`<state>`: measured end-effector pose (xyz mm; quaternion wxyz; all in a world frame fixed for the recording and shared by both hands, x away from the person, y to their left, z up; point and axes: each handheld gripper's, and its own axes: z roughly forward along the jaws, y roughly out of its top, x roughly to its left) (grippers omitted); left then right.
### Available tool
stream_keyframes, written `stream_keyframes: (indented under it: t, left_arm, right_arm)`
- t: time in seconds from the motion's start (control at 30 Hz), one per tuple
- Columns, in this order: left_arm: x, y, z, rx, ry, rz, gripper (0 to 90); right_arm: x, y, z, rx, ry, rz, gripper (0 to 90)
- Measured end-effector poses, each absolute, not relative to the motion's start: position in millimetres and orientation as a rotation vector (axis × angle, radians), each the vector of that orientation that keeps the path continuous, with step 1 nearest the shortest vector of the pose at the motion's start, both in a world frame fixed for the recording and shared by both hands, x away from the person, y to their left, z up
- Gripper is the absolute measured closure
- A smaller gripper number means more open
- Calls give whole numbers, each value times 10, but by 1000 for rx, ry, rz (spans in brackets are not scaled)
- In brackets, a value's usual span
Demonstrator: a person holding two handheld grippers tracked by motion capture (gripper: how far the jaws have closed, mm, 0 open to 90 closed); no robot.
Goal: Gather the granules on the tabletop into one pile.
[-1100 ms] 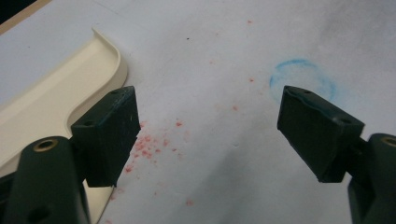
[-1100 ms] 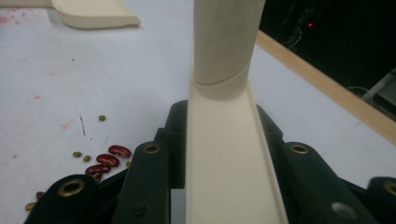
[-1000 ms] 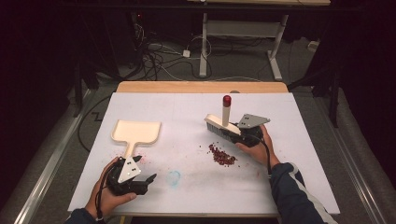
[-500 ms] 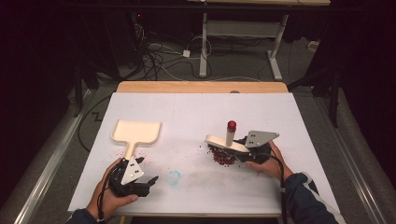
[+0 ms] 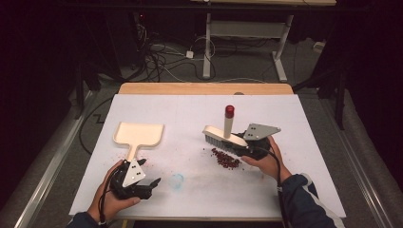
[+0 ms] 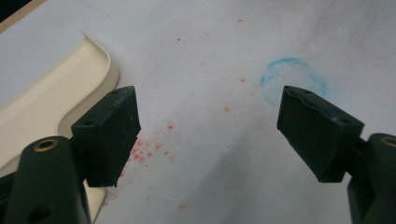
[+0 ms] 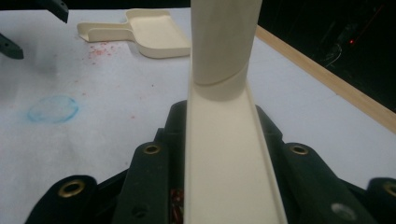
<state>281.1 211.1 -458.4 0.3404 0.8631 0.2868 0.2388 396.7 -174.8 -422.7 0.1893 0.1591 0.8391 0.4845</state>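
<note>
A cream brush with a red-tipped upright handle is held by its head in my right gripper, which is shut on it. In the right gripper view the brush back runs between the jaws. A pile of dark red crumbs lies on the white table just in front of the bristles. A cream dustpan lies flat at the left, its handle toward me. My left gripper rests open near the front edge, beside the dustpan handle, holding nothing.
A faint blue ring stain marks the white sheet between the hands. Scattered red specks lie by the dustpan. A wooden table edge runs along the back, with cables on the floor beyond.
My right gripper carried the brush toward me, close to the crumbs, then drew it back a little up the table. The left gripper and dustpan stayed put.
</note>
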Motion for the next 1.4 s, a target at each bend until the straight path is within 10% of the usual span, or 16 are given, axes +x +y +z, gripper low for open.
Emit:
stream_keyframes:
  t: [1.4]
  left_arm:
    - [2799, 2120, -4577, 2243, 745, 617, 212]
  right_arm:
    - [3508, -1123, -4361, 419, 2490, 1122, 677]
